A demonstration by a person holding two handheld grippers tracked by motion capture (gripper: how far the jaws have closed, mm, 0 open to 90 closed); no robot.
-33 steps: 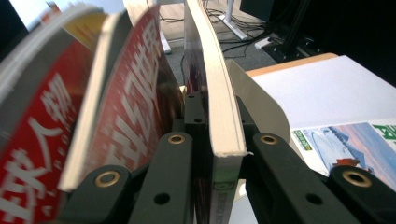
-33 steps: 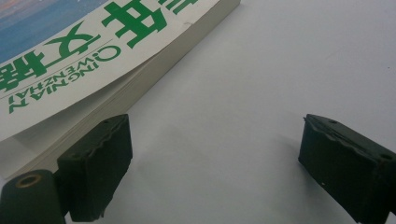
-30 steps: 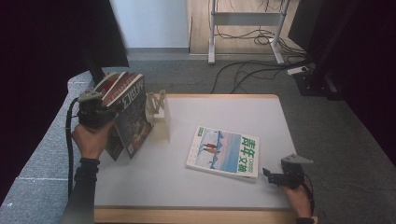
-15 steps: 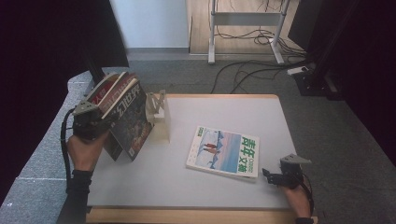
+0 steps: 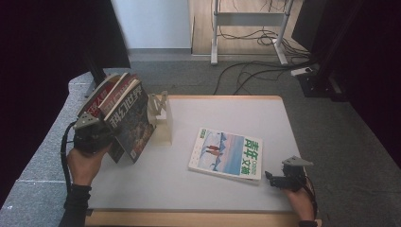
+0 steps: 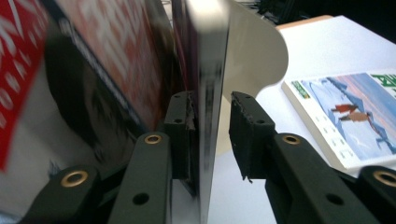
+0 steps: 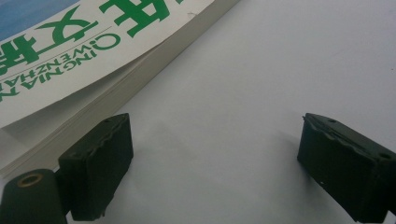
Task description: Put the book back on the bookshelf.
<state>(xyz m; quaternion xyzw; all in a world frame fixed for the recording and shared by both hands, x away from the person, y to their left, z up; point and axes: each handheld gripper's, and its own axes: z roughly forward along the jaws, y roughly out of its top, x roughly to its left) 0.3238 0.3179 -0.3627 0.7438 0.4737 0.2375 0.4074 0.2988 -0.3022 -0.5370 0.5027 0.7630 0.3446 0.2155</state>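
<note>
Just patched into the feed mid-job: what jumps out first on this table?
The leaning stack of red-and-black magazines at the table's left end, against a white bookend. The left tongs straddle one magazine's edge; their jaws have just been opening, one pad touching, the other apart. Next, the blue-and-green magazine lying flat right of centre, with the right tongs open just off its near right corner.

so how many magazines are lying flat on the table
1: the blue-and-green magazine lies flat right of centre. The other magazines stand tilted against the white bookend at the left; their number is unclear.
</note>
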